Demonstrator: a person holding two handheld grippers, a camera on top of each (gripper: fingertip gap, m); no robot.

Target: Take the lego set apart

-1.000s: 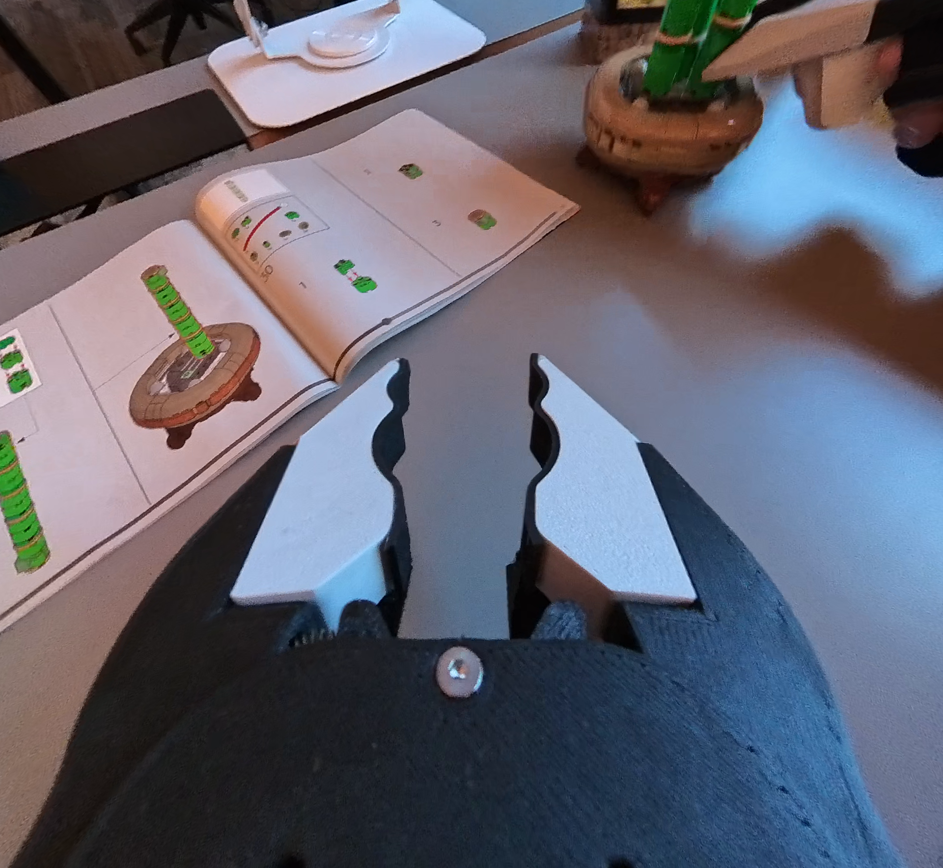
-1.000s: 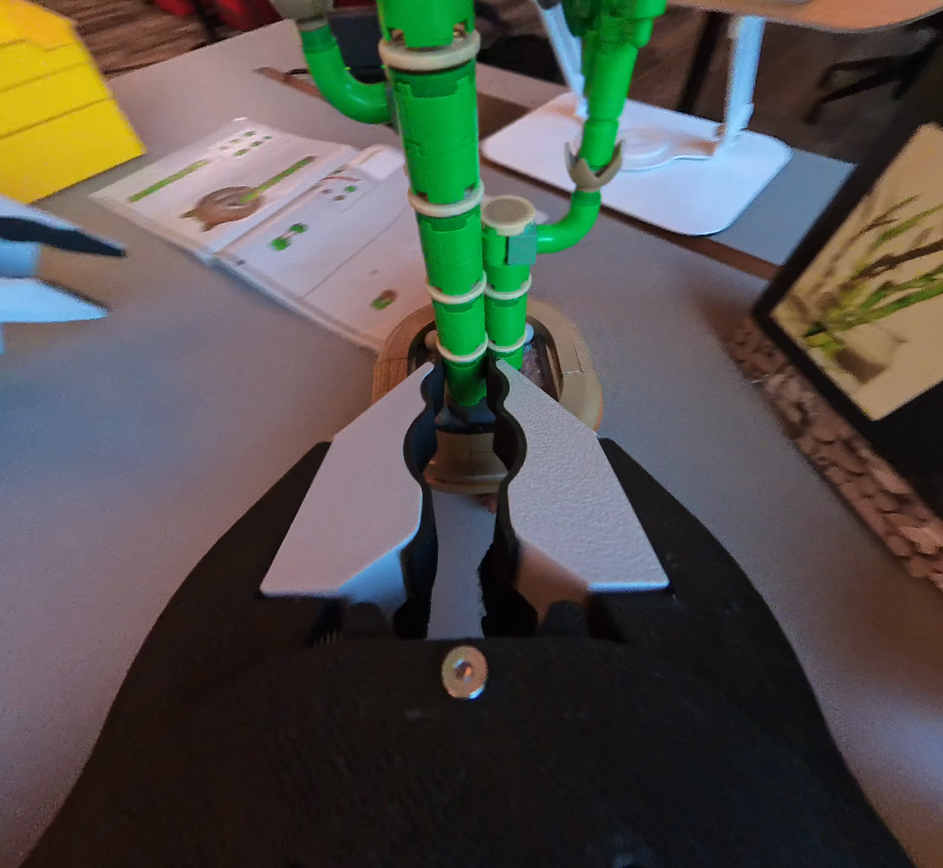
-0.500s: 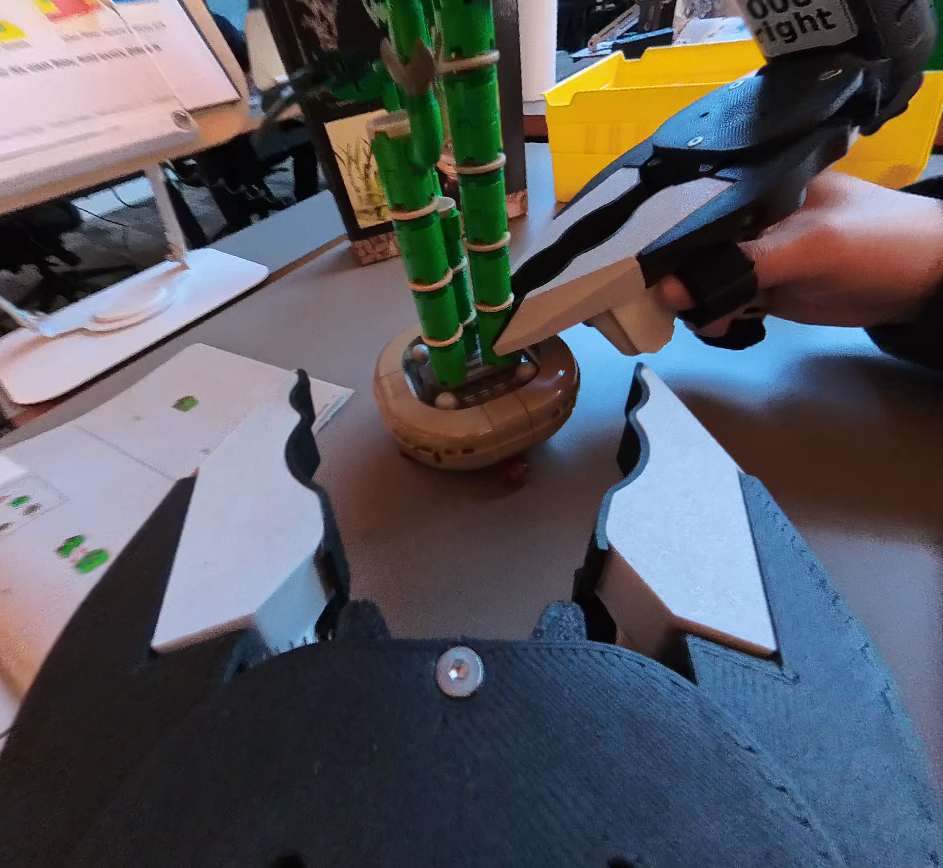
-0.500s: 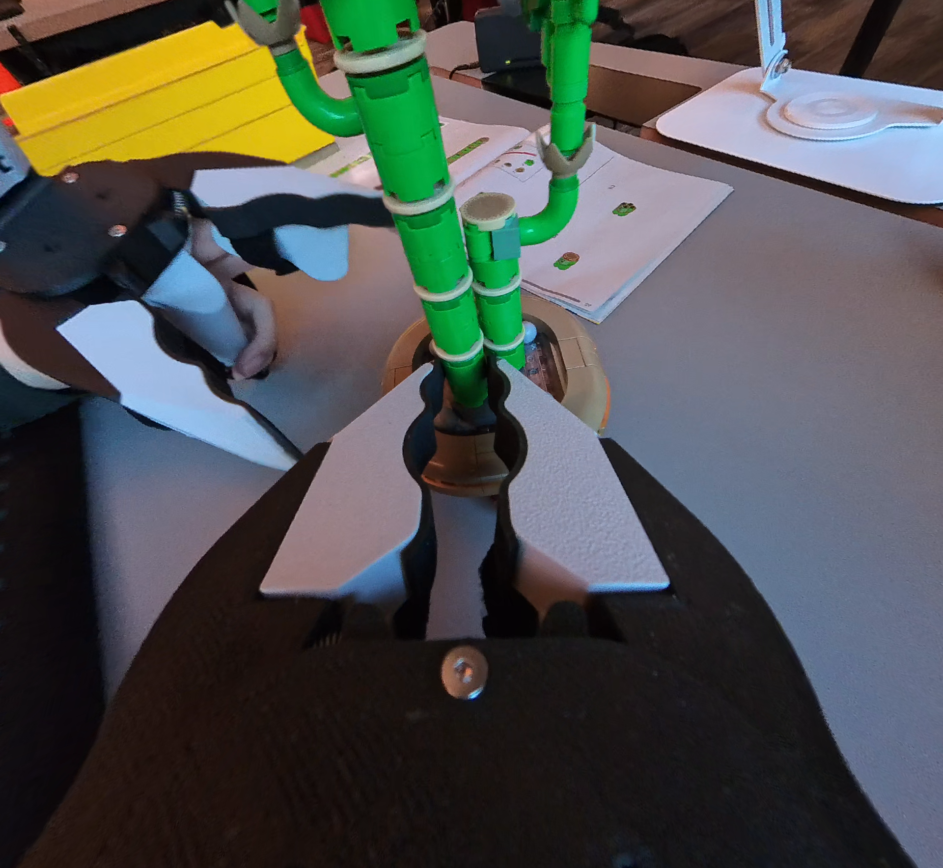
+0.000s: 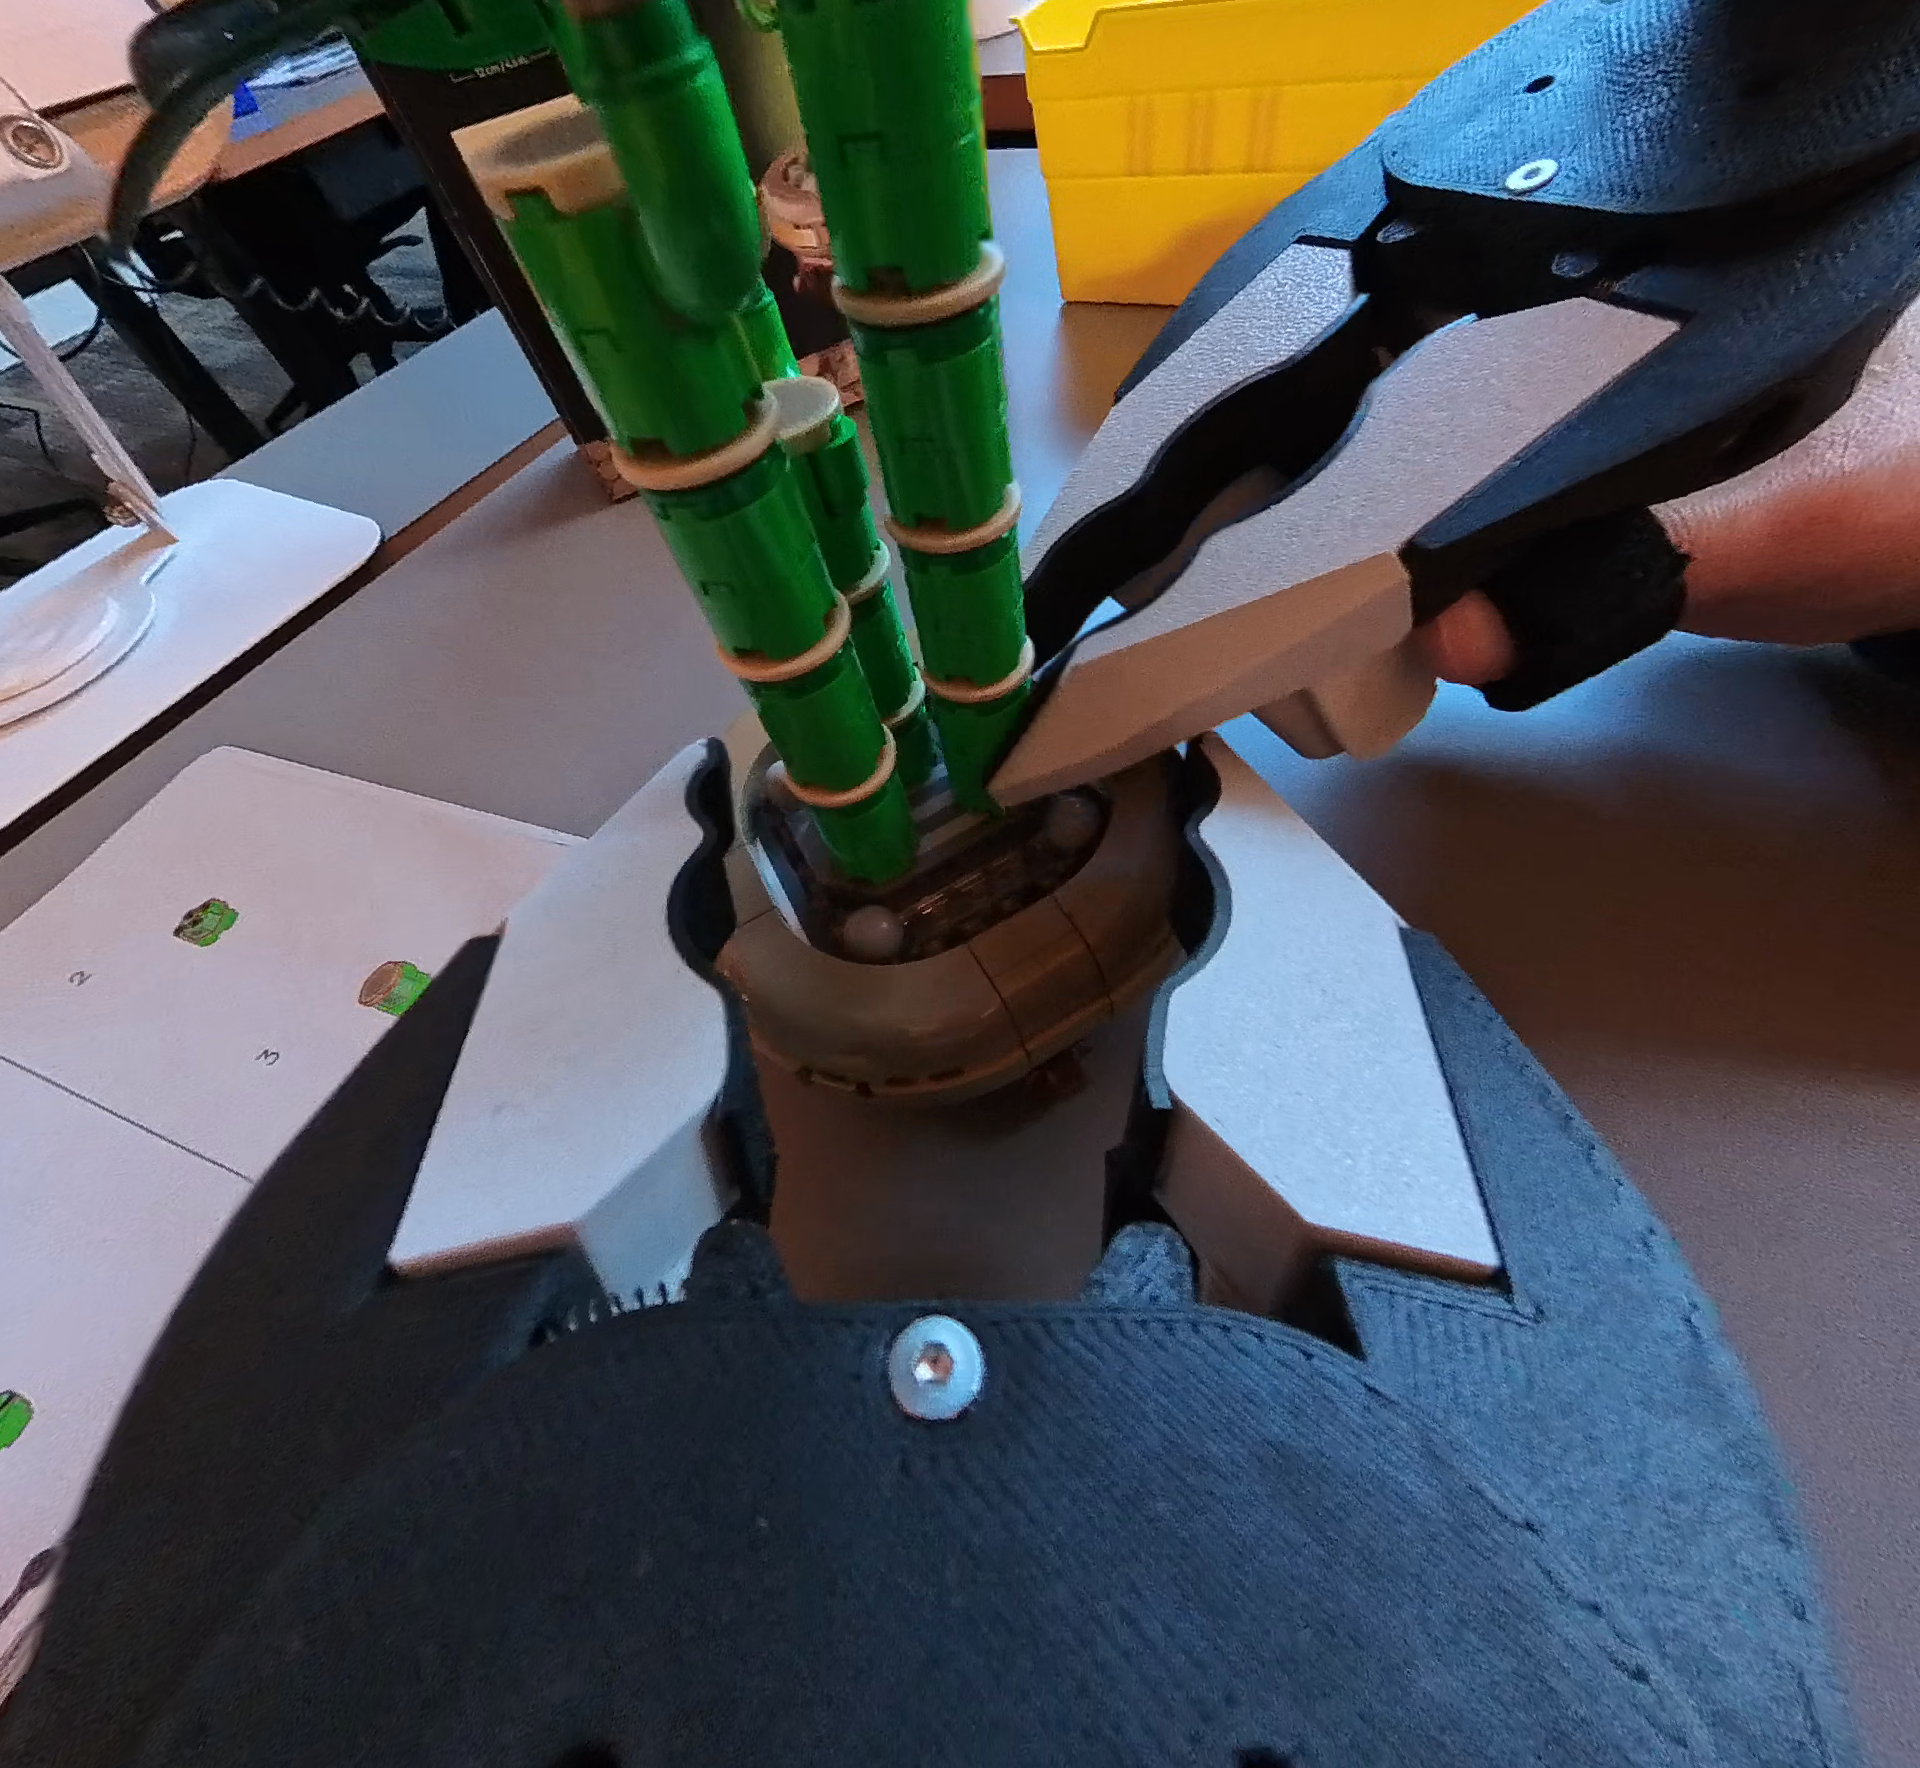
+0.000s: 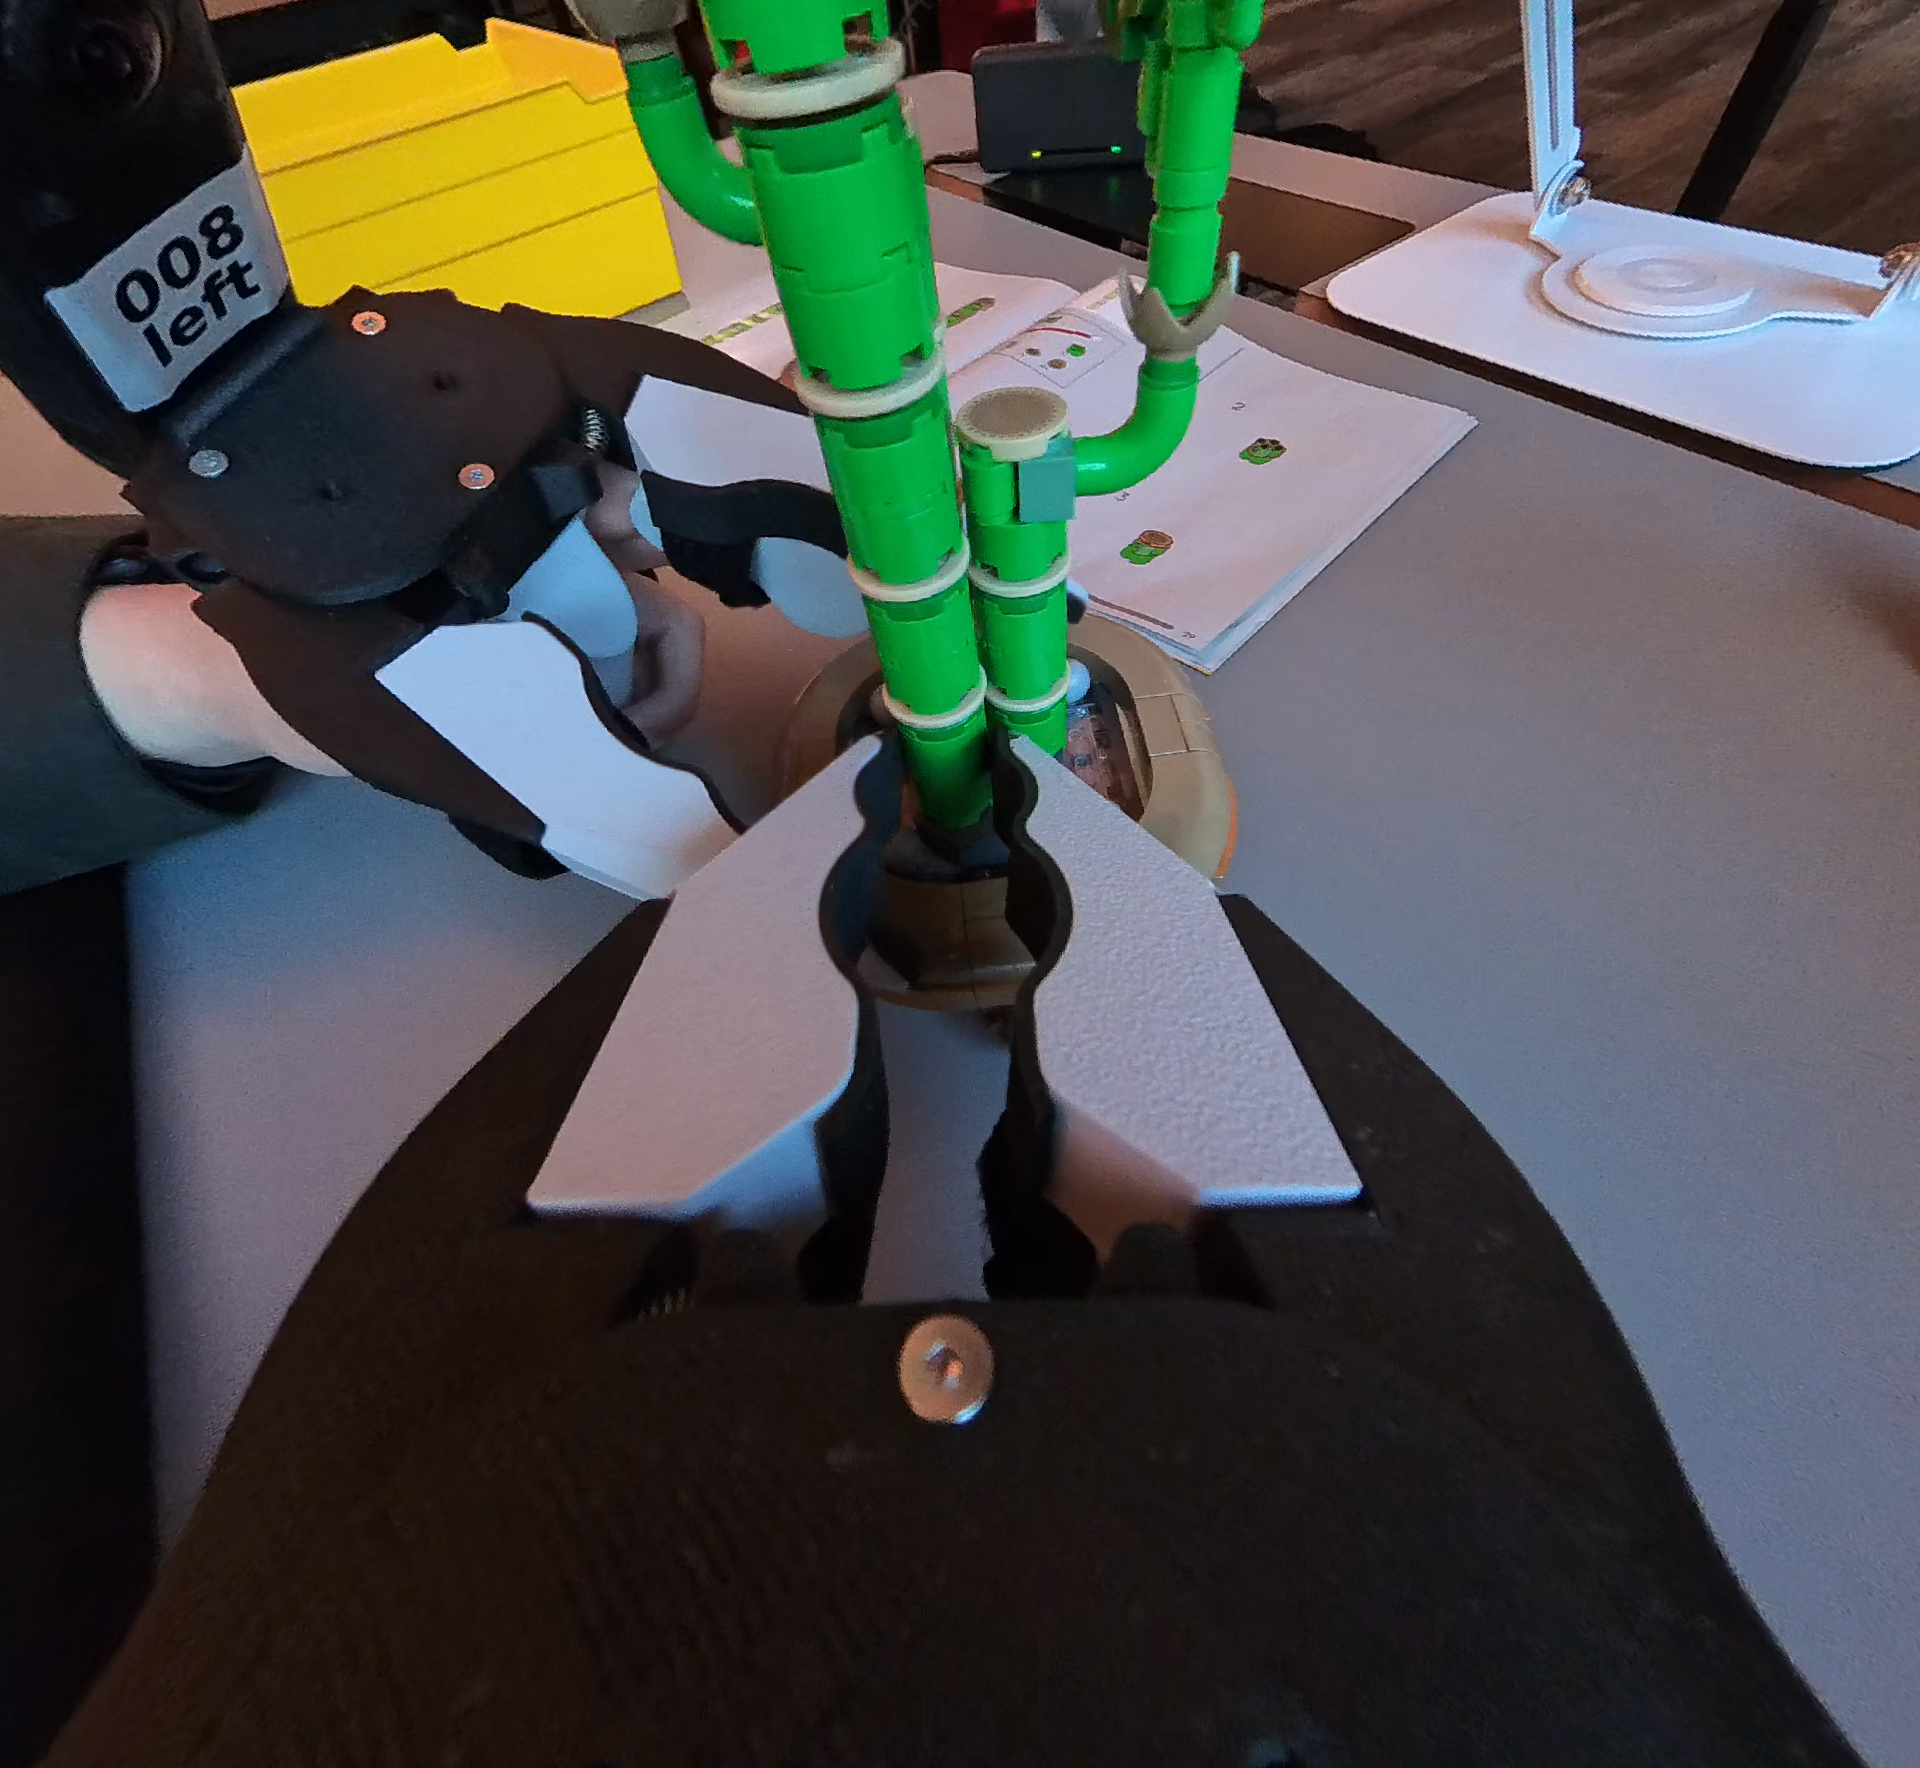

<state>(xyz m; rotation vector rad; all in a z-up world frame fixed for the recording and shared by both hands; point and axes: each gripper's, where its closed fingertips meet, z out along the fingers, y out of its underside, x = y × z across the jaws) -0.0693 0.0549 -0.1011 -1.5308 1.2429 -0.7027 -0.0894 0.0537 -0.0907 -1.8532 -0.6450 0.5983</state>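
A lego bamboo plant has green stalks (image 5: 935,430) (image 6: 904,513) that stand in a round tan pot (image 5: 935,1012) (image 6: 1174,742) on the grey table (image 5: 1558,939). My left gripper (image 5: 956,768) has one finger on each side of the pot and presses its sides. It also shows at the left of the right wrist view (image 6: 665,669). My right gripper (image 6: 943,762) is shut on the foot of the tallest stalk, just above the pot. In the left wrist view it (image 5: 1013,762) comes in from the right, held by a hand (image 5: 1766,565).
An open instruction booklet (image 5: 208,939) (image 6: 1268,471) lies on the table beside the pot. A yellow bin (image 5: 1247,108) (image 6: 447,160) stands behind. A white stand base (image 5: 156,575) (image 6: 1662,316) sits on the neighbouring desk. A dark box (image 5: 468,191) stands behind the stalks. The tips of both grippers are at nearly the same place.
My left gripper swung from over the booklet to the pot, opened wide, then closed in on its sides. My right gripper kept its hold on the stalk's foot.
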